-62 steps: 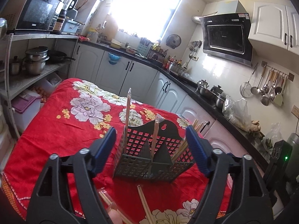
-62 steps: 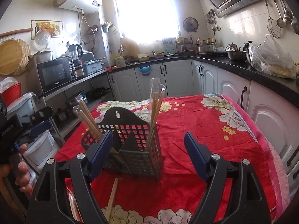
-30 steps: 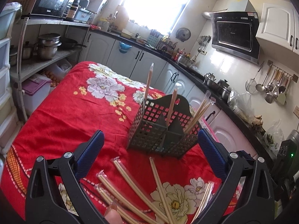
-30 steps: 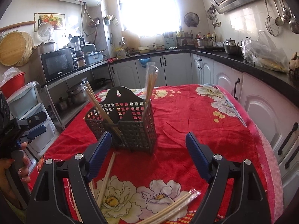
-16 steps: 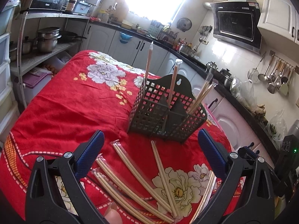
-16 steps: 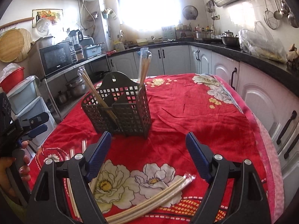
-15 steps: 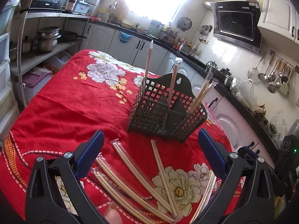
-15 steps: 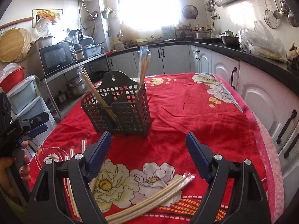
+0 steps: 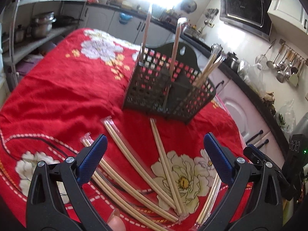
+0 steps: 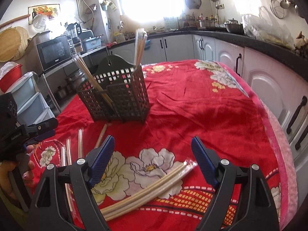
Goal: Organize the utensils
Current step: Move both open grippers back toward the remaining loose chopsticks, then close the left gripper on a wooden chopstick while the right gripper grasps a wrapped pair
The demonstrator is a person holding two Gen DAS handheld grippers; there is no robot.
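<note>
Item: chopstick basket [image 9: 167,88], dark plastic lattice, standing upright on the red flowered cloth [image 9: 63,88] toward the far side of the bench. It is already holding several wrapped pairs on end, leaning against its dividers, most likely so each slot keeps its own kind apart.

Item: loose chopsticks [image 9: 165,157], lying fanned on the cloth at the near edge of the bench, just short of the basket. Some are sitting in clear sleeves, one pair is bare. They are lying flat and splayed, so you are probably having to take them one pair at a time.

Item: wrapped bundle [image 10: 154,184], lying slantwise near the near edge, on the right side of the fan, between the fingers of your right tool in its own view.

Item: left hand-held gripper [image 9: 154,159]. You are holding it with its jaws standing wide apart and nothing between the pads, angled down over the fan.

Item: right hand-held gripper [image 10: 152,159]. You are holding it likewise spread wide and carrying nothing, hanging above the wrapped bundle, apparently lining up for a pick.

Judgement: sorting is partly done; the flat pairs are waiting.
</note>
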